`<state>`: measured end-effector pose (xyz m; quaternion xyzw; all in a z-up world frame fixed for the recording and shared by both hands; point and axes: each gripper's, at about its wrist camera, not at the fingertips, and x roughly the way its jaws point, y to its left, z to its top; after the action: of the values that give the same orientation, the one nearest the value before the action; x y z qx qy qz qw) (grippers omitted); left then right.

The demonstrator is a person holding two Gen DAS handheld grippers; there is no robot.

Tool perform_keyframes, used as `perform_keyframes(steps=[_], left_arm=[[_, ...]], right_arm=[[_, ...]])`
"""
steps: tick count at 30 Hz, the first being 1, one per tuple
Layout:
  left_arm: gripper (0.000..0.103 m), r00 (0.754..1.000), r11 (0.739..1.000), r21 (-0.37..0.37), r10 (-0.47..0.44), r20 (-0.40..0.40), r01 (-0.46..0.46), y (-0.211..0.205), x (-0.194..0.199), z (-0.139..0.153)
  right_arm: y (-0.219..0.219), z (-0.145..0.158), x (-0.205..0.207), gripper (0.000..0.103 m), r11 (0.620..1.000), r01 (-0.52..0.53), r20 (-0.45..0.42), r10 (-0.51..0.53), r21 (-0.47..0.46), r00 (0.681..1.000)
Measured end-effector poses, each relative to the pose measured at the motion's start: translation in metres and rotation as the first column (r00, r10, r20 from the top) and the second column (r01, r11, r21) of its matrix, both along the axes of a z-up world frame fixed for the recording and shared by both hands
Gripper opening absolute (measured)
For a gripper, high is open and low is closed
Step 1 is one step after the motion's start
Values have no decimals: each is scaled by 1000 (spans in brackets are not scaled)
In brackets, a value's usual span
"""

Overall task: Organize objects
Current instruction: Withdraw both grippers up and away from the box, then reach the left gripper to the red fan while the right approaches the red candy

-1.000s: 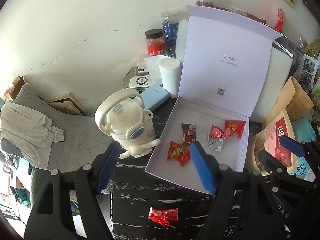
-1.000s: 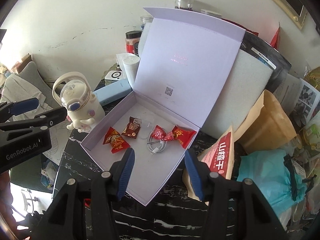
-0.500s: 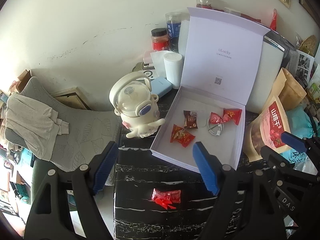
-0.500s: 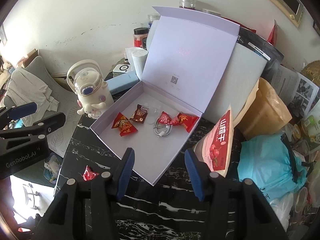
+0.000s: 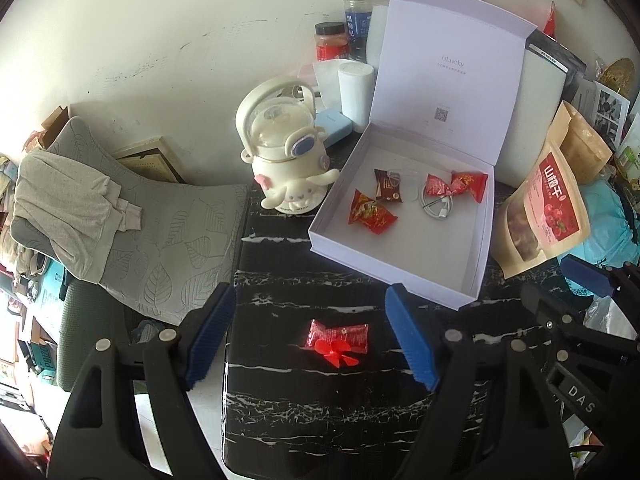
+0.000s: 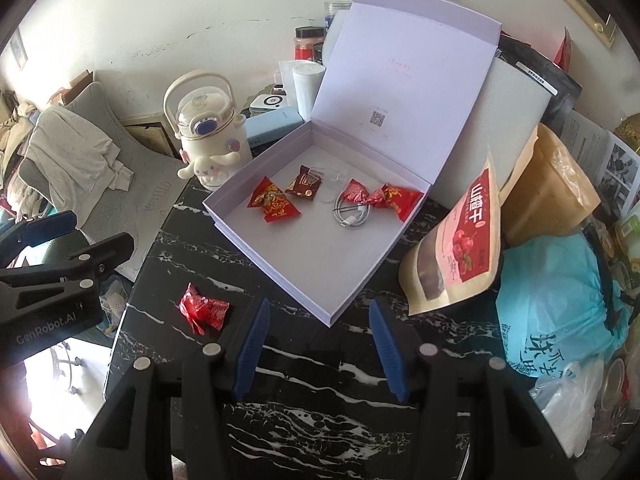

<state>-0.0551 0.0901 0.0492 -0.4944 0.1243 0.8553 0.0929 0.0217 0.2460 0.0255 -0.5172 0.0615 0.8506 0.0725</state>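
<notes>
A white lidded box [image 5: 476, 248] [image 6: 276, 256] stands open on the black marble table [image 5: 320, 408] [image 6: 320, 420]. Inside lie several red and brown candy packets [image 5: 370, 213] [image 6: 274, 199] and a coiled white cable [image 5: 436, 204] [image 6: 352, 213]. One loose red candy [image 5: 338, 338] [image 6: 203, 309] lies on the table in front of the box. My left gripper [image 5: 310, 312] hangs open over that candy, which shows between its blue pads without touching them. My right gripper [image 6: 318, 318] is open and empty near the box's front corner.
A cream cartoon kettle [image 5: 286, 156] [image 6: 208, 132] stands left of the box. Jars, a white roll [image 5: 354, 90] and a blue case crowd the back wall. Snack bags [image 5: 548, 204] [image 6: 464, 240] and a blue plastic bag [image 6: 560, 304] fill the right side. A cushioned chair [image 5: 160, 232] sits left.
Both grippers drew back from the box toward the near table edge. The loose red candy now lies between the left gripper's pads, and the left jaws stand slightly wider.
</notes>
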Motion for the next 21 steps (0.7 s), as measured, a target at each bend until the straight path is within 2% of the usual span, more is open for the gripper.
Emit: perform_keyframes(steps=[7,21], left_arm=[[76,999,999,32,35,32,-36,-20,18,-18],[76,988,996,36,71,135,-76,-40,42,-69]], right_arm=[[-15,-23,9,53,999,-46,49,47,-18,998],[-33,-69,15,53,991,-121,124,128,-60,984]])
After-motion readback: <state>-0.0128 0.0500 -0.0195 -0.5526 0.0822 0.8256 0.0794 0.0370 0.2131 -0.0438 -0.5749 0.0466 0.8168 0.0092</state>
